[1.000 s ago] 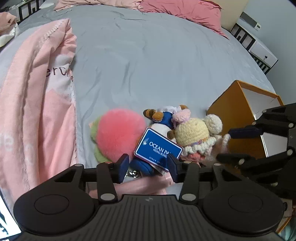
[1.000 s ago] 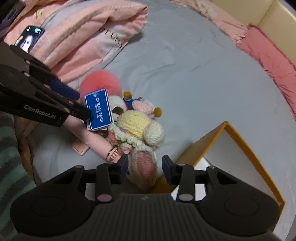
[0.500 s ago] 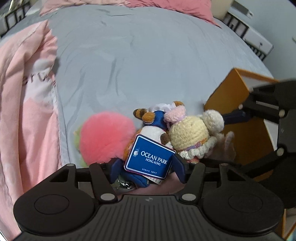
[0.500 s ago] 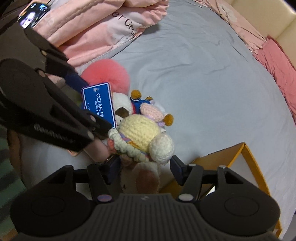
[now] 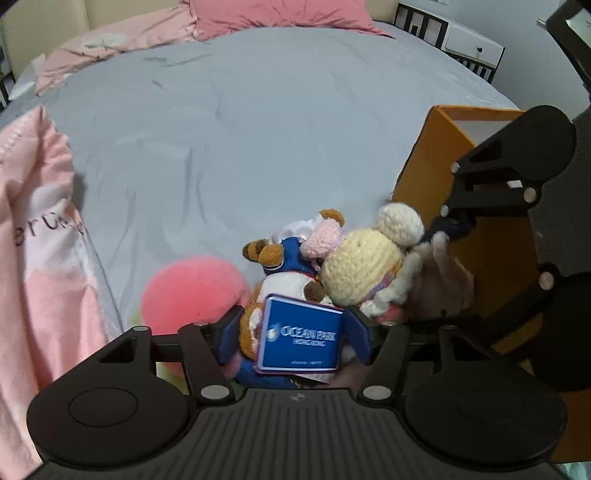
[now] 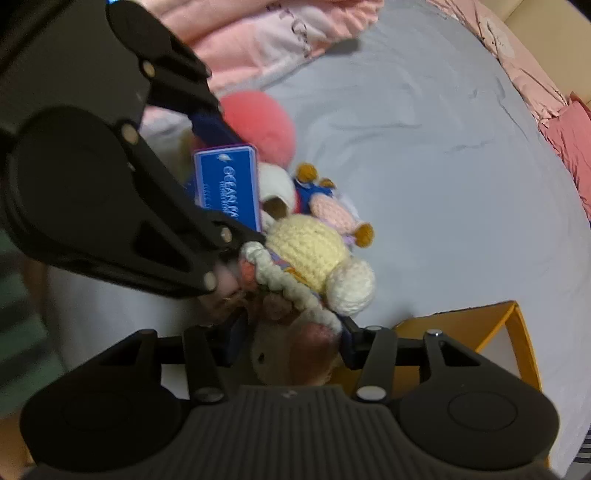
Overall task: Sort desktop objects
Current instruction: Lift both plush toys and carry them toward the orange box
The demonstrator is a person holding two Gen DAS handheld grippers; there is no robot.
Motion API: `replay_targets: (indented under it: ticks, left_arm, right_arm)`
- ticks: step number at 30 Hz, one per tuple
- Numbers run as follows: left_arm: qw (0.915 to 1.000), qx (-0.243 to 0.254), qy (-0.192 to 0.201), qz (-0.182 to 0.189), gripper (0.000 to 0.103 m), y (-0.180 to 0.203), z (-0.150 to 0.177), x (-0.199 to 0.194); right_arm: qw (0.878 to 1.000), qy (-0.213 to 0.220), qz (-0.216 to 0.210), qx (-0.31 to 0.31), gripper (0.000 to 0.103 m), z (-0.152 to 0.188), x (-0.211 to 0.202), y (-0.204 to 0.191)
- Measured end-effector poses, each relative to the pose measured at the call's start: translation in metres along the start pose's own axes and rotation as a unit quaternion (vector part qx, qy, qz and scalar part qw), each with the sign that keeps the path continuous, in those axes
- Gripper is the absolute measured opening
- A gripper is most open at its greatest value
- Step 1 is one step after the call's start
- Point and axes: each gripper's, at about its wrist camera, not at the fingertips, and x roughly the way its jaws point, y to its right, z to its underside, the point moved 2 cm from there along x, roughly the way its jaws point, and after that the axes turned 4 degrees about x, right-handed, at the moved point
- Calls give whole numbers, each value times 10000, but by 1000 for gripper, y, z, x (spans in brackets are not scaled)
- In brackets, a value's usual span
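Observation:
A heap of toys lies on the grey bedsheet [image 5: 258, 129]. My left gripper [image 5: 293, 341] points down over a small plush in a blue outfit [image 5: 290, 258] with a blue "Ocean Park" tag [image 5: 299, 336]. Its jaws are opening and straddle the plush and tag without pressing. A yellow crochet doll [image 6: 306, 251] leans against that plush. My right gripper [image 6: 291, 345] has the doll's brownish lower body between its jaws, which are closing. A fluffy pink pompom [image 5: 192, 291] sits left of the plush.
An open orange box [image 5: 424, 162] with a white inside stands just right of the toys, its near corner [image 6: 461, 325] beside my right gripper. A pink blanket [image 5: 37, 258] is bunched along the left. Pink pillows [image 5: 277, 14] and a white nightstand [image 5: 472, 48] lie beyond.
Both grippers have come down onto the toy heap and rolled. The left jaws spread and now flank the tagged plush. The right jaws now enclose the crochet doll's lower body.

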Motion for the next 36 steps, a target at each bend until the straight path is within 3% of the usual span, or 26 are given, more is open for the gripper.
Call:
replay_targets:
  ticks: [4, 8, 18, 24, 28, 32, 36]
  left_arm:
    - [10000, -10, -74, 46, 71, 3, 4, 7]
    - [9992, 293, -216, -193, 68, 11, 11, 10]
    - [9997, -74, 160, -138, 61, 7, 10, -12]
    - [9954, -722, 632, 57, 61, -1, 17, -47]
    - [9923, -820, 920, 98, 61, 6, 23, -72]
    - [9885, -939, 1178, 130, 61, -3, 16, -84]
    - [9820, -1143, 1464, 355, 61, 11, 17, -107]
  right_arm:
    - [10000, -54, 11, 27, 49, -1, 6, 3]
    - [9999, 68, 77, 106, 42, 2, -6, 2]
    - [9896, 724, 235, 1222, 40, 12, -58, 16]
    - [9666, 1380, 96, 2158, 40, 31, -103, 26]
    - [9482, 1684, 20, 2695, 40, 49, -129, 33]
    - [9332, 1966, 218, 3001, 40, 64, -150, 35]
    - [9182, 2115, 280, 3337, 40, 83, -166, 39]
